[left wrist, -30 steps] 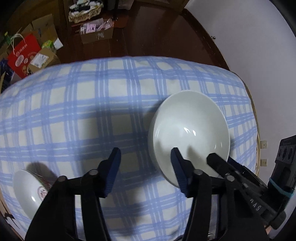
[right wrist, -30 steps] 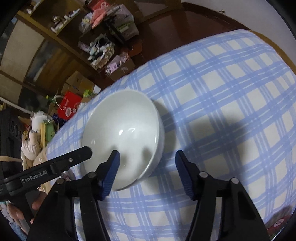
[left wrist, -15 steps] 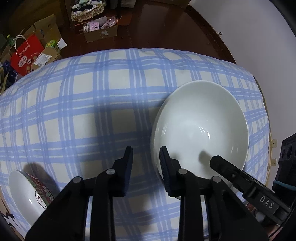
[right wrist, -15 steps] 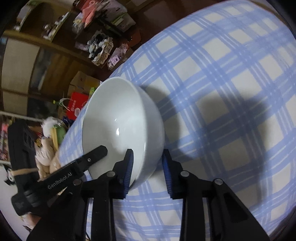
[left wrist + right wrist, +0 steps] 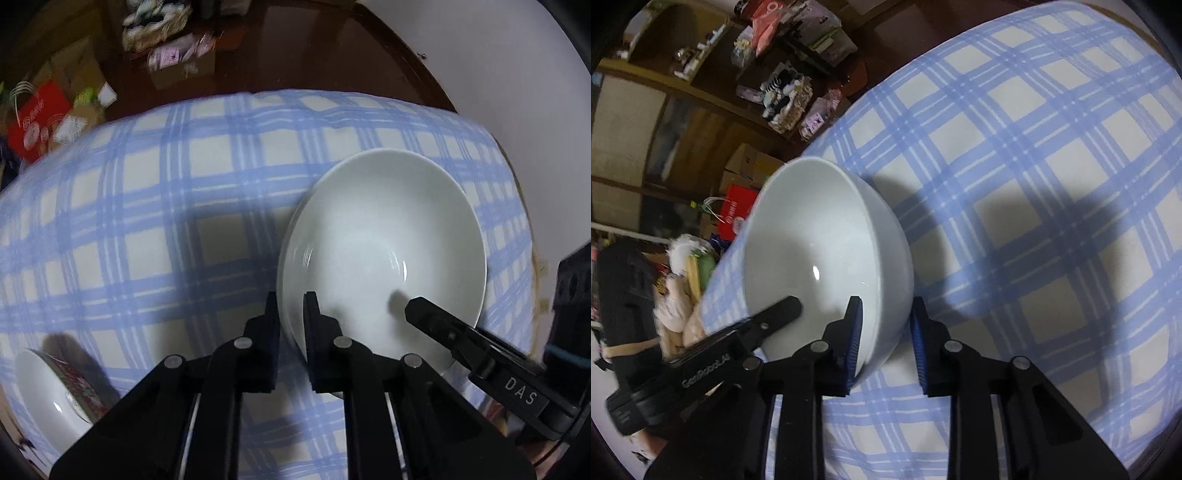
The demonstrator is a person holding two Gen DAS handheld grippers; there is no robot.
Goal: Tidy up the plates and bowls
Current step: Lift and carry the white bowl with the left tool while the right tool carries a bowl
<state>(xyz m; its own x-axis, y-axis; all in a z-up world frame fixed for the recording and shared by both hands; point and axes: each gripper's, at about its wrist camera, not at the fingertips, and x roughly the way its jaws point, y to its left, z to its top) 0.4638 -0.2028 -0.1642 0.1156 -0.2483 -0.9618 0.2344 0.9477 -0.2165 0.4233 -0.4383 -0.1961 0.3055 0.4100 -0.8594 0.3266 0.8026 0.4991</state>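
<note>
Two bowls are all the crockery I can see, and neither looks put away yet, so I judge the organizing to be at an early stage: the plain white ceramic bowl (image 5: 384, 254) sits on the blue-and-white checked cloth of the tabletop (image 5: 147, 236), and a second white bowl with a red pattern on its outside (image 5: 48, 391) lies well apart from it, in the lower left corner of the left wrist view. No plates show in either view. What is left, as far as I can tell, is lifting the plain bowl and bringing it together with the patterned one or wherever the stack belongs.

My left gripper (image 5: 291, 314) has just been closing, and its pads now pinch the rim of the plain bowl at the lower left edge of the bowl, one finger outside the wall and one inside. In the right wrist view the same bowl (image 5: 820, 251) fills the centre left of the frame, and my right gripper (image 5: 886, 321) has also just been closing on it: one blue-ribbed pad presses inside the bowl and the other sits against the outer wall, at the bowl's lower right edge. So both grippers hold the one bowl, on opposite sides of its rim. The bowl looks tilted in the right wrist view, though I cannot tell whether it has left the cloth.
</note>
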